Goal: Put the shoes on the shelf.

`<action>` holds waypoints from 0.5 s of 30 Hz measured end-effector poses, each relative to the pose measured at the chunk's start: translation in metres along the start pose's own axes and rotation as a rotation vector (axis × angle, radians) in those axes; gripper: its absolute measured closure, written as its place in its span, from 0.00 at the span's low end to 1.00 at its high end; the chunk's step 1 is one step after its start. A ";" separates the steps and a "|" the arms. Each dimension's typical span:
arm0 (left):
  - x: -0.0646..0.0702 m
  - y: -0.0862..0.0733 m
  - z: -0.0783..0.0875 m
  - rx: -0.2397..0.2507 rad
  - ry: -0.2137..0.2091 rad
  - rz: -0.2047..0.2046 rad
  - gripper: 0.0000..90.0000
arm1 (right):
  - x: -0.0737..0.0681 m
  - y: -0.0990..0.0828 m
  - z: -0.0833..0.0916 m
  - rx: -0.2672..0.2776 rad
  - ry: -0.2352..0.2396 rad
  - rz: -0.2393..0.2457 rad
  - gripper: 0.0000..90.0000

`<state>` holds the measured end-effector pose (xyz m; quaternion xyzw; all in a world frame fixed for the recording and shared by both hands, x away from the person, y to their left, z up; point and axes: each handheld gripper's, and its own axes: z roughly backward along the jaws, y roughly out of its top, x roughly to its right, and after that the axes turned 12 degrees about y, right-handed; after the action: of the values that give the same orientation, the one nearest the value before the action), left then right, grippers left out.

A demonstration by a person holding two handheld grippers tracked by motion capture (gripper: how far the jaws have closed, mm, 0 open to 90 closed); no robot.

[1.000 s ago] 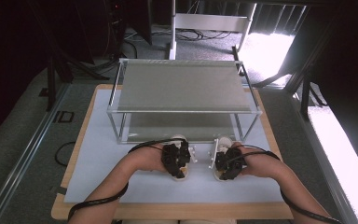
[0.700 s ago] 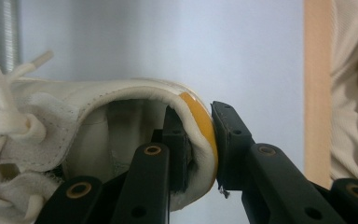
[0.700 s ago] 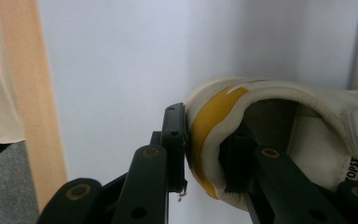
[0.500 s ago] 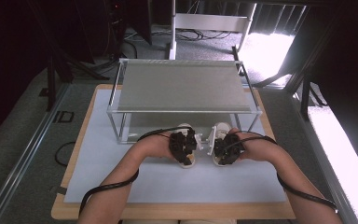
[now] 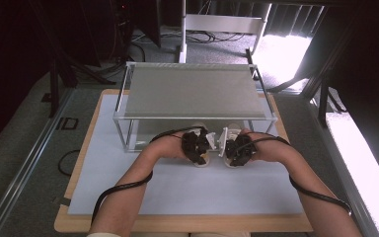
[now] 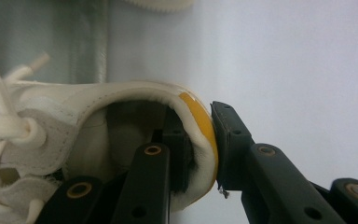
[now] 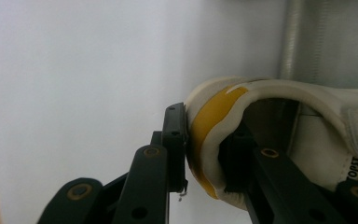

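Two white sneakers with yellow heel tabs lie side by side at the front of a metal-framed rack point(image 5: 192, 91). Their toes reach under its grey top. My left gripper point(image 5: 196, 146) is shut on the heel of the left sneaker point(image 5: 202, 161), one jaw inside the collar and one outside on the yellow tab. The left gripper view shows this grip point(image 6: 199, 135) on the sneaker point(image 6: 98, 102) close up, laces at the left. My right gripper point(image 5: 238, 149) is shut the same way on the right sneaker point(image 5: 232, 132). Its grip point(image 7: 205, 140) pinches that sneaker's point(image 7: 307, 102) heel.
The rack stands on a white mat point(image 5: 187, 187) laid over a wooden board point(image 5: 74, 177). Its front rail and corner posts point(image 5: 120, 133) frame the low opening. A rack post point(image 7: 291, 37) stands just beyond the right sneaker. Dark floor, cables and stands surround the table.
Both hands have moved forward toward the rack, carrying the sneakers with them. The toes now sit under the rack's front rail. Both grips have stayed shut.
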<state>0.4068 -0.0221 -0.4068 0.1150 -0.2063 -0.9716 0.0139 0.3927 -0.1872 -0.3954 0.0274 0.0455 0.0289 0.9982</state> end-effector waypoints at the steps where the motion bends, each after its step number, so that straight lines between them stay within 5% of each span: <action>1: -0.001 0.000 -0.001 0.004 -0.007 0.003 0.85 | 0.002 -0.001 0.000 0.008 -0.009 -0.006 0.84; 15: -0.013 0.005 -0.016 0.141 0.038 -0.036 0.85 | 0.018 -0.010 -0.004 0.074 -0.071 -0.002 0.83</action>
<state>0.4235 -0.0315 -0.4159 0.1379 -0.2719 -0.9524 -0.0081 0.4110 -0.1955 -0.4014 0.0654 0.0111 0.0253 0.9975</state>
